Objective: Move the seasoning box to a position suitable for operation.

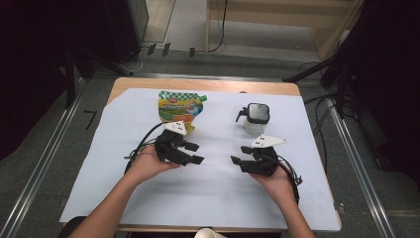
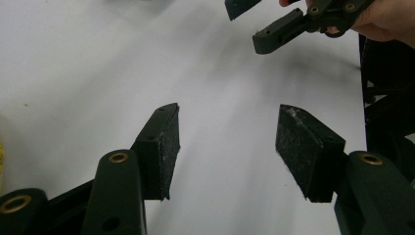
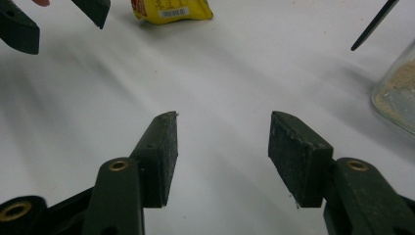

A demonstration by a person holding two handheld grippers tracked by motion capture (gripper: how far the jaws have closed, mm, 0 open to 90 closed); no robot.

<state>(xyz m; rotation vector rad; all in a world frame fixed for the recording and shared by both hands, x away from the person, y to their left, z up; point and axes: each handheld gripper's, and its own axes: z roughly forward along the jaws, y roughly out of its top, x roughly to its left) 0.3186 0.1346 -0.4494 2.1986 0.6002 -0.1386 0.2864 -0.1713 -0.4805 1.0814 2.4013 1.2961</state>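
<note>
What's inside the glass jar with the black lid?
The glass jar holds something pale brown and grainy at the bottom, like sand or powder. From above, its black lid covers the top, so how full it is stays hidden.

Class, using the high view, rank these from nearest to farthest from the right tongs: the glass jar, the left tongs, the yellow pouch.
1. Glass jar, just beyond the right tongs, at the back right.
2. Left tongs, across the middle.
3. Yellow pouch, at the back left.
</note>
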